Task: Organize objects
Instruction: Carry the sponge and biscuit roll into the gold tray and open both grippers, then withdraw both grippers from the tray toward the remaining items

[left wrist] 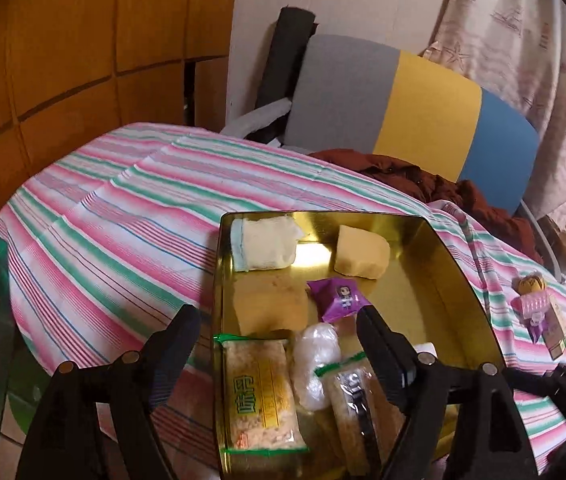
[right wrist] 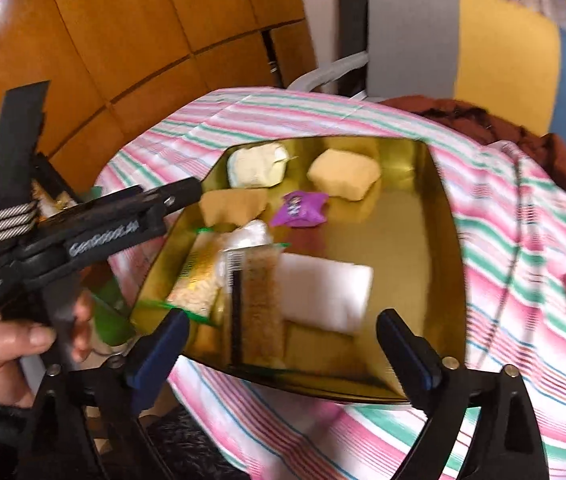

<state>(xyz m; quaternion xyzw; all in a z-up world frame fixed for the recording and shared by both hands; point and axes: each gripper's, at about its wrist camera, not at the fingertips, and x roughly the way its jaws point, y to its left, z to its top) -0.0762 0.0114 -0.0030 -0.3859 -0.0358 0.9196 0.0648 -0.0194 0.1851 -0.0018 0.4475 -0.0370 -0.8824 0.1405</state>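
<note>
Left wrist view shows the left claw (left wrist: 279, 328) spread wide and holding nothing, low over the near left corner of a shiny gold tin tray (left wrist: 459, 280). The tray lies on a worktop covered with a striped pink, green and white cloth (left wrist: 123, 208).

Inside the tray, from left to right, lie a clear snack bag with yellow print (left wrist: 261, 392), a crinkled white plastic wrap (left wrist: 317, 364), a second clear bag of crumbly brown snack (left wrist: 349, 416) and a small purple packet (left wrist: 339, 298). Behind them sit soft pale blocks like sponges (left wrist: 361, 258).

To the right of the tray a small doll (left wrist: 533, 300) lies on the cloth.

Right wrist view shows the right claw (right wrist: 283, 340) also spread and empty, over the near edge of the tray. A hand (right wrist: 15, 348) at the left grips the other tool.
</note>
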